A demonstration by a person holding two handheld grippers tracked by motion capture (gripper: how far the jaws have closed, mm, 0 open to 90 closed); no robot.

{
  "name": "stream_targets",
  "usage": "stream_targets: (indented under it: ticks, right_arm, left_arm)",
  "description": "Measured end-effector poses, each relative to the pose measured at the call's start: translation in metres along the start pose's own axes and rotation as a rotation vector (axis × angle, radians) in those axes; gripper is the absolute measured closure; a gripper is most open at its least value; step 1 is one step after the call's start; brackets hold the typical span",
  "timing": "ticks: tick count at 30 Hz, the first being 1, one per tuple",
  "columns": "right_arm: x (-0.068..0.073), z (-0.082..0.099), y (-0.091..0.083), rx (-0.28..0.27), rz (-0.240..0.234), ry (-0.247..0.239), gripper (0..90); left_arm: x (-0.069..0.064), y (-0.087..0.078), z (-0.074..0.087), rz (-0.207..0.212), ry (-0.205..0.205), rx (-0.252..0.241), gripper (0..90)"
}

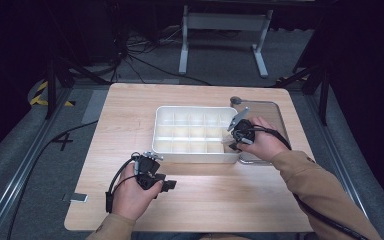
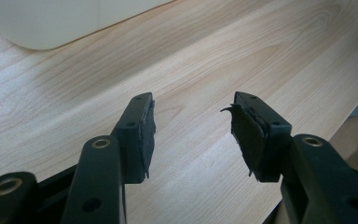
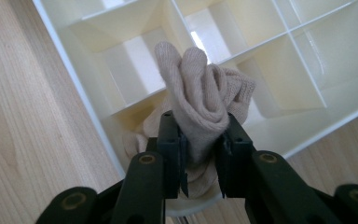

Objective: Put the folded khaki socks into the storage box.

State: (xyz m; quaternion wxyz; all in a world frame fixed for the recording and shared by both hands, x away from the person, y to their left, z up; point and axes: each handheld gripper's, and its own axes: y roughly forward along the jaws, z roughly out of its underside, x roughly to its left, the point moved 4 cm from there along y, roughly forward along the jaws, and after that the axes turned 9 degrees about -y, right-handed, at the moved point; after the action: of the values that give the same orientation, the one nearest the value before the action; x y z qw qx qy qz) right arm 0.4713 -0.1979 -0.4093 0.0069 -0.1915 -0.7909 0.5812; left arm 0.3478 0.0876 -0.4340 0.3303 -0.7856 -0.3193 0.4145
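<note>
One soft, light sock [image 3: 200,88] is pinched mid-bundle by the right claw [image 3: 200,161] over the tray [image 3: 307,135]'s near-right corner, while the left claw [image 2: 193,135] is held open.

Light wood table [image 1: 200,200]: white compartment tray [image 1: 196,157] at centre, clear lid [image 1: 275,107] just beside it.

The compartment tray [image 1: 196,111] sits at the centre of the surface [image 1: 130,115]. A lid [image 1: 272,110] lies flat just right of it, touching its right wall. At the tray's lower right corner the right tool [image 1: 231,140] holds a rolled sock [image 3: 200,100] above a corner compartment. The left tool [image 1: 166,184] rests lower left of the tray, on the surface.
</note>
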Motion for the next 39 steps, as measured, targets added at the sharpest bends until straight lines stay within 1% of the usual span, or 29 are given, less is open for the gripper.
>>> stream_targets:
  ticks: [5, 12, 17, 19, 21, 24, 25, 28, 33, 37, 39]
  right_arm:
    - [0.003, 0.001, 0.011, 0.029, -0.011, -0.010, 74.2]
    - [0.002, 0.002, 0.016, 0.046, -0.032, 0.017, 74.2]
    - [0.001, 0.004, 0.022, 0.059, -0.037, 0.011, 74.1]
    - [0.002, 0.004, 0.024, 0.062, -0.042, 0.015, 74.0]
    - [0.001, 0.004, 0.025, 0.068, -0.045, 0.009, 74.0]
    - [0.001, 0.003, 0.029, 0.080, -0.054, 0.024, 74.0]
    - [0.000, 0.003, 0.030, 0.080, -0.059, 0.023, 74.0]
    - [-0.002, 0.002, 0.032, 0.098, -0.070, 0.023, 74.0]
    - [-0.004, 0.001, 0.036, 0.123, -0.091, 0.039, 74.0]
    - [-0.004, 0.001, 0.037, 0.119, -0.103, 0.055, 73.9]
    - [-0.005, 0.001, 0.036, 0.122, -0.103, 0.054, 72.8]
  left_arm:
    - [0.000, 0.000, 0.000, 0.001, 0.000, 0.000, 49.8]
    - [0.000, 0.001, 0.000, -0.001, 0.006, 0.004, 49.8]
    - [0.000, 0.000, 0.000, 0.001, 0.000, -0.001, 49.8]
    - [0.000, 0.000, 0.000, 0.001, 0.001, -0.001, 49.8]
    - [0.000, 0.000, 0.000, -0.003, 0.005, 0.000, 49.8]
    - [0.000, 0.000, 0.000, 0.000, 0.006, 0.001, 49.8]
    - [-0.001, 0.000, 0.000, 0.001, 0.001, -0.001, 49.7]
    - [0.000, 0.000, 0.000, -0.003, 0.007, 0.001, 49.8]
    - [-0.001, 0.001, 0.000, -0.001, 0.009, 0.002, 49.8]
    - [-0.001, 0.001, 0.000, -0.001, 0.010, 0.004, 49.8]
    - [-0.001, 0.001, 0.000, 0.000, 0.011, 0.006, 49.8]
